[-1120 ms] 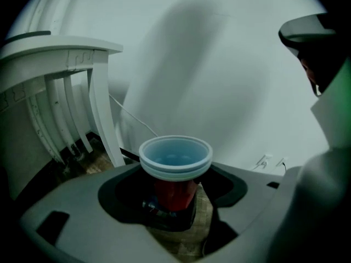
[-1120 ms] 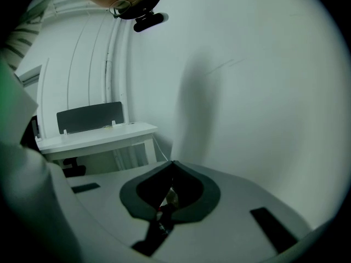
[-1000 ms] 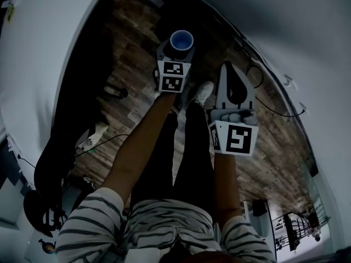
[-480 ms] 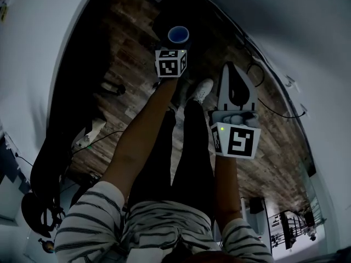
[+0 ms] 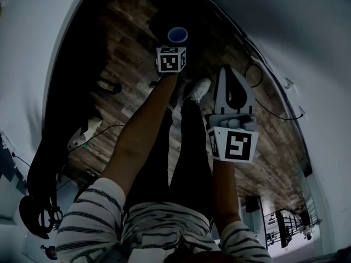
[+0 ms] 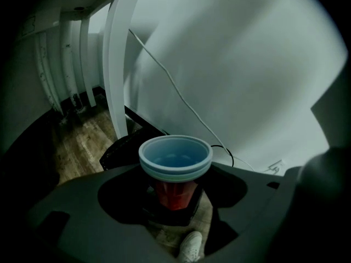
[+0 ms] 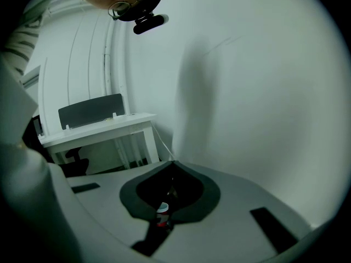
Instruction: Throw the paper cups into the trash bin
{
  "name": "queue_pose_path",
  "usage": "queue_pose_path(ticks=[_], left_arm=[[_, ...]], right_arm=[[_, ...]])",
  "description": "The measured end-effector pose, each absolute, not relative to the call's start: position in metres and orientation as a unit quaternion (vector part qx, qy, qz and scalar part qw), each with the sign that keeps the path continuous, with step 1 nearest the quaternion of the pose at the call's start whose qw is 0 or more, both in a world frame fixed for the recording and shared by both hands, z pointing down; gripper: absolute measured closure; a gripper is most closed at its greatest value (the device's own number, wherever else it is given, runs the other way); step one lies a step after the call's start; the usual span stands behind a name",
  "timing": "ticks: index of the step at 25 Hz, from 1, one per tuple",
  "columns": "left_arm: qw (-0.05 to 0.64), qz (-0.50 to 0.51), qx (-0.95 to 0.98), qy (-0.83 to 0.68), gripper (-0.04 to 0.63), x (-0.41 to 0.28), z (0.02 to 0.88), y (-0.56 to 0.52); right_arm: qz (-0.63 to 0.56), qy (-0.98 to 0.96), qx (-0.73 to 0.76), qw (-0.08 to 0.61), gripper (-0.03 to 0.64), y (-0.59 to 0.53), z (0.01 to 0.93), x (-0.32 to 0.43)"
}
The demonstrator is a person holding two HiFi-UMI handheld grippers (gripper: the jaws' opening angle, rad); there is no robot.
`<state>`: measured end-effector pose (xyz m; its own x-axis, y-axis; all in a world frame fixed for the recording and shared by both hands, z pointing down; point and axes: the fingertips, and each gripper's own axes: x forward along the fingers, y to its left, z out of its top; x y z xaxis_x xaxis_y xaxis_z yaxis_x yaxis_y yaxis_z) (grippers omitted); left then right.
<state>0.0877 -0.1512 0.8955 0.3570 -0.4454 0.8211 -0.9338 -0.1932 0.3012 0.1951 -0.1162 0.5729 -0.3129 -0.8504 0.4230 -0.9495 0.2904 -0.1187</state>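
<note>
Paper cup (image 6: 175,160) was pinched in the left claw (image 6: 174,197) near the dark trash bin (image 6: 122,149), not dropped in yet. The right claw (image 7: 171,174) was pressed together.

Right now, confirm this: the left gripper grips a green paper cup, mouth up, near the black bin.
Not quite: the colour is wrong. The left gripper grips a red paper cup, mouth up, near the black bin. The left gripper view shows the cup's red wall under a pale blue rim.
</note>
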Motion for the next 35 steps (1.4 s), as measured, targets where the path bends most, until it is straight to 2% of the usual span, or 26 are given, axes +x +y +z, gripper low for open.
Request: queue_pose_path(ticks=[21, 35], left_arm=[[0.472, 0.296, 0.666, -0.496, 0.273, 0.081, 0.938, -0.145], [0.475, 0.3, 0.665, -0.493, 0.27, 0.082, 0.943, -0.14]], right_arm=[[0.19, -0.791, 0.558, 0.162, 0.601, -0.125, 0.592, 0.2], [0.194, -0.792, 0.554, 0.165, 0.601, -0.128, 0.596, 0.201]])
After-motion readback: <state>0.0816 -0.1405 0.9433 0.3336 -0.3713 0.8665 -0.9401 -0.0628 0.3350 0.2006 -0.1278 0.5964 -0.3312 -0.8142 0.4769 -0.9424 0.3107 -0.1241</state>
